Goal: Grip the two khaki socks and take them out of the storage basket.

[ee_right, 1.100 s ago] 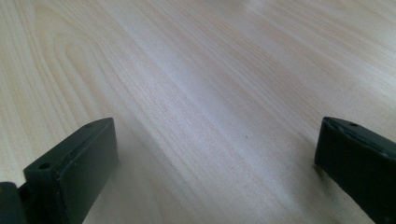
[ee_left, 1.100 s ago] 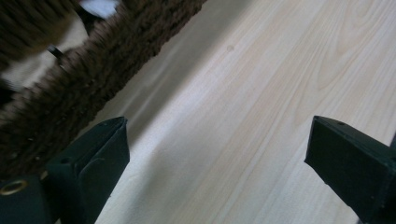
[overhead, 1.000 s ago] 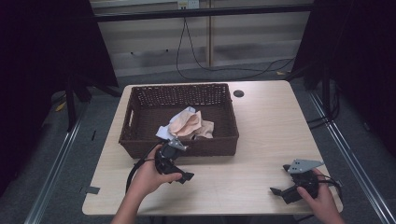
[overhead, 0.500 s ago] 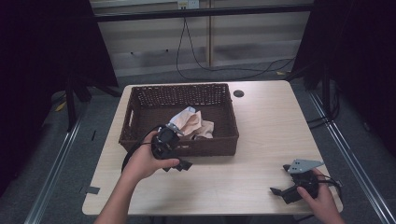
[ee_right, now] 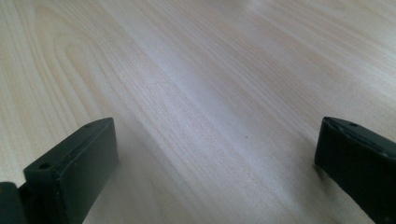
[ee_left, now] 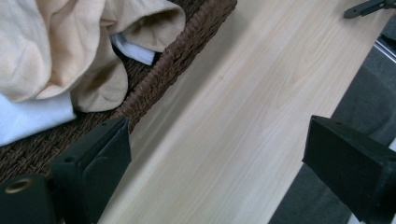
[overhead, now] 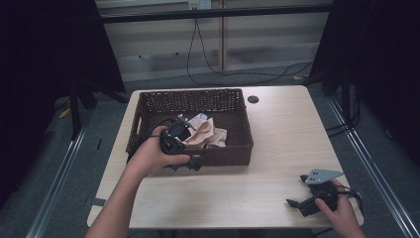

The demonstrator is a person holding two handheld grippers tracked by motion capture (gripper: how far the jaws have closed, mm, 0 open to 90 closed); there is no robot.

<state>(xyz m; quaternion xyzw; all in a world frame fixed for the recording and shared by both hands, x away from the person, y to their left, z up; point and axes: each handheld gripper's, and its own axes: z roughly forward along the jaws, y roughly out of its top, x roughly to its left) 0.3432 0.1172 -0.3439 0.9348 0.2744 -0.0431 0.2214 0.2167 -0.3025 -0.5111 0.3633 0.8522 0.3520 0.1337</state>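
Left gripper view, white cloth (ee_left: pixel 28 119) under beige cloth (ee_left: pixel 60 42), basket (ee_left: pixel 182 51)

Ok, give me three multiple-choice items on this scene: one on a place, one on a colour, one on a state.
1. Where do the cloths lie?
A. inside the basket
B. on the bare table
C. on the floor

2. What colour is the basket?
A. white
B. dark brown
C. red

3. How do the jaws of the left gripper stand?
A. shut on a cloth
B. shut on nothing
C. open, with nothing between them

Answers: 1 A, the beige and white cloths sit within the woven walls. 2 B, the wicker is dark brown in the high view and the left gripper view. 3 C, the left gripper view shows bare wood between its wide-apart jaws.
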